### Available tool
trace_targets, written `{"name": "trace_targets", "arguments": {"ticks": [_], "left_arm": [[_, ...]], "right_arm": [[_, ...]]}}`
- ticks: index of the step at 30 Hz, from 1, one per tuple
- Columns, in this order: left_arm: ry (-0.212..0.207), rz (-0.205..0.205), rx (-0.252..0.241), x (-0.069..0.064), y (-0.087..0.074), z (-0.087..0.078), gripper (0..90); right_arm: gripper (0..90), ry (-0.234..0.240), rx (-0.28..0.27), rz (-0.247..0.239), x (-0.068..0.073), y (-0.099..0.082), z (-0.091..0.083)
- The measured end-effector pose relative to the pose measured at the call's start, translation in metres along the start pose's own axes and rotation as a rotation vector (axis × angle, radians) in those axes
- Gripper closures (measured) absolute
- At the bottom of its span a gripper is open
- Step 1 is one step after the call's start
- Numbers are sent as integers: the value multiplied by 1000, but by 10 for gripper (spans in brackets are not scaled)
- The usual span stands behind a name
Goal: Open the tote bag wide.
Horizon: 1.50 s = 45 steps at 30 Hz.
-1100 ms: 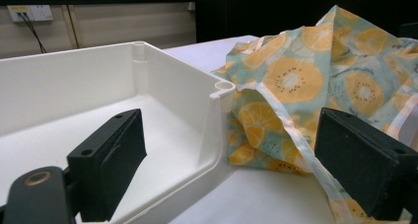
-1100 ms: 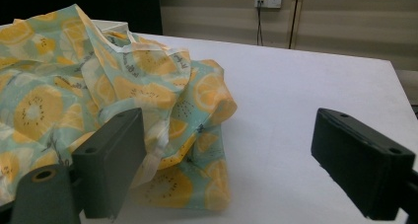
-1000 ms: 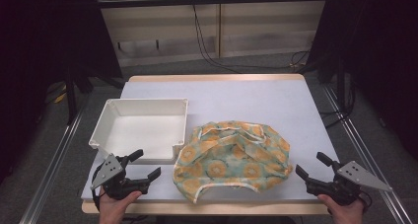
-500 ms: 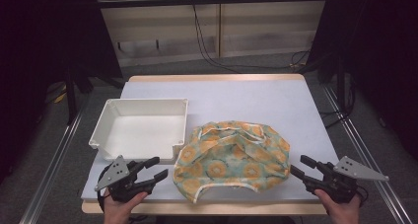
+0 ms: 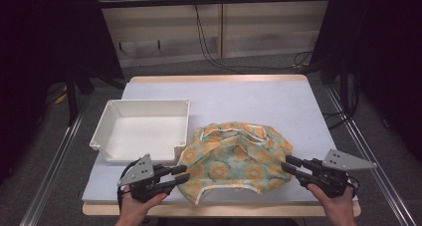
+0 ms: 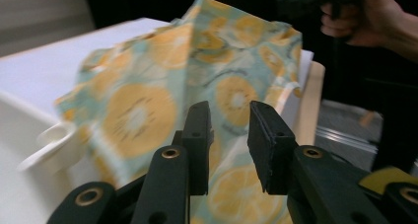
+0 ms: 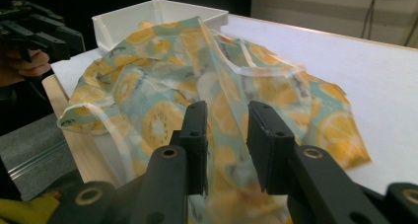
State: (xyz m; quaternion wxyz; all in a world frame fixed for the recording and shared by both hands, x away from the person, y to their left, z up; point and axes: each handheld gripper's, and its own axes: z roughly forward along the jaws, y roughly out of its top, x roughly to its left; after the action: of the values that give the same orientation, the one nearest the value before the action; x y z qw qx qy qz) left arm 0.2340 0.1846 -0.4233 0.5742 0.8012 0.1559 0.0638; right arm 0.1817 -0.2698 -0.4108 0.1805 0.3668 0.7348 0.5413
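1. Compared with the earlier pictures, we see that the left gripper (image 5: 183, 173) has come from the table edge toward the cloth (image 5: 234, 161); its tips now reach the cloth's 9 o'clock edge.
2. The right gripper (image 5: 288, 163) has also moved inward and its tips now meet the cloth's 3 o'clock edge.
3. The jaws of both grippers have just been closing. A gap remains between each pair, so we call both released and not clenched.
4. In the left gripper view the cloth (image 6: 167, 81) lies behind and under the jaws; we cannot tell if any fabric is between the pads.
5. In the right gripper view the cloth (image 7: 207, 81) is blurred at the jaws, so we cannot tell whether a fold is pinched there.
6. The cloth itself sits where it was: on the near half of the table (image 5: 259, 101), crumpled, with the orange-slice print, its white trim at 6 o'clock.
7. The tray (image 5: 144, 131) stays at 9 o'clock of the cloth, just beside it; the cloth seems to touch its corner.
8. Both hands are cut off by the lower border of the high view.
9. The cloth in the left gripper view is out of focus, so its folds are hard to read.
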Motion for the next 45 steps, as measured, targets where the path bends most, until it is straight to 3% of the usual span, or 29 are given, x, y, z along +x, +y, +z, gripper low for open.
{"name": "trace_targets", "arguments": {"ticks": [1, 3, 4, 5, 8, 11, 14, 16, 18, 24, 26, 29, 31, 33, 35, 40, 42, 45], "left_arm": [[-2, 19, 1, -1, 6, 6, 703], [-61, 17, -35, -1, 17, 18, 709], [-44, 36, -21, -3, 20, 22, 708], [-55, 45, -10, -4, 23, 27, 707], [-77, 43, 1, -5, 29, 42, 697], [-92, 45, 7, -4, 36, 54, 613], [-109, 55, 23, -2, 43, 70, 606], [-123, 38, 26, -2, 46, 79, 606], [-125, 63, 33, -4, 48, 89, 606], [-172, 73, 29, -8, 58, 112, 651], [-157, 77, 51, -7, 59, 118, 650], [-138, 50, 77, -2, 54, 132, 611], [-140, 37, 70, 0, 51, 136, 574], [-149, 65, 117, -1, 49, 139, 543], [-152, 80, 118, -1, 45, 141, 504], [-140, 118, 158, -8, 36, 152, 459], [-154, 139, 176, -11, 35, 156, 446], [-125, 170, 192, -13, 34, 159, 491]], "right_arm": [[728, 14, 8, -6, 0, 3, 4], [770, 35, 16, -15, -1, 8, 13], [781, 44, 16, -20, -1, 11, 16], [788, 53, 16, -23, -1, 13, 18], [766, 82, 10, -22, -4, 22, 24], [725, 90, 11, -34, -6, 32, 26], [669, 97, 50, -53, -8, 39, 37], [664, 94, 61, -58, -8, 40, 43], [667, 104, 67, -61, -8, 40, 46], [643, 108, 111, -89, -9, 33, 61], [630, 106, 134, -95, -11, 29, 65], [604, 84, 144, -82, -14, 24, 70], [630, 77, 148, -76, -15, 23, 73], [682, 76, 155, -65, -18, 21, 75], [775, 80, 166, -53, -20, 17, 77], [858, 84, 160, -42, -22, 15, 80], [874, 91, 165, -43, -21, 14, 83], [892, 92, 165, -36, -22, 13, 85]]}}
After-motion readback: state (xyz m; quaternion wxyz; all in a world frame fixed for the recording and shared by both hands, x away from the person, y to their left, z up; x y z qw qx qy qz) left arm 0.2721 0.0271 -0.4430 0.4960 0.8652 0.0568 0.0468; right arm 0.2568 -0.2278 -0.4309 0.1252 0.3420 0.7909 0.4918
